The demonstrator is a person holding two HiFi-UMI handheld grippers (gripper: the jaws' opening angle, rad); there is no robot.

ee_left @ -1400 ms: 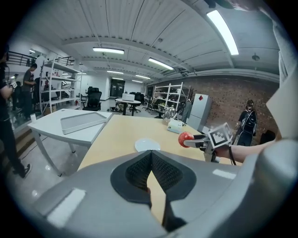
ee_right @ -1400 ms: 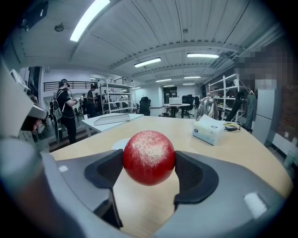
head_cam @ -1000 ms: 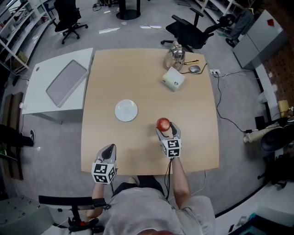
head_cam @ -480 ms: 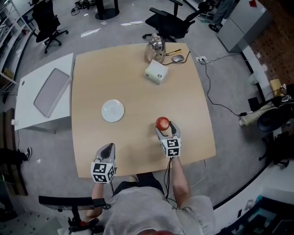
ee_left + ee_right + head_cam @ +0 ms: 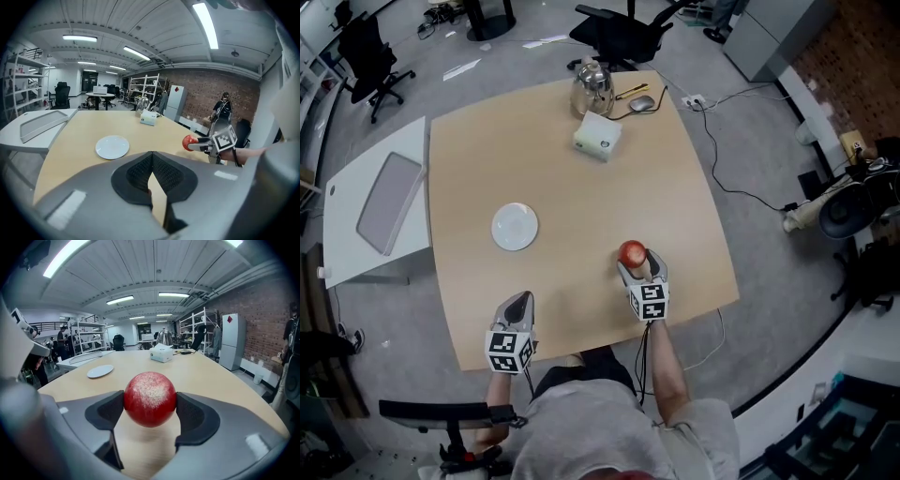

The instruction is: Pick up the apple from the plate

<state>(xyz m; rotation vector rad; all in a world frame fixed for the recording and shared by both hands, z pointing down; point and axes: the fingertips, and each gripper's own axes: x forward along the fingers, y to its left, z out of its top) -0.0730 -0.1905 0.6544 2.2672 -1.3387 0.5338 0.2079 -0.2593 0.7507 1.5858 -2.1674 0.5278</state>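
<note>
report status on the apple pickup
Right gripper shut on apple, apple off the plate. Left gripper shut, empty. Plate bare, away to the left. Nothing in the way.

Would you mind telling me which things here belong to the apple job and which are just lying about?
Job: apple, clamped in the right gripper; empty white plate.

Lying about: white box; kettle; mouse; grey tray on the side table; left gripper, shut and idle.
</note>
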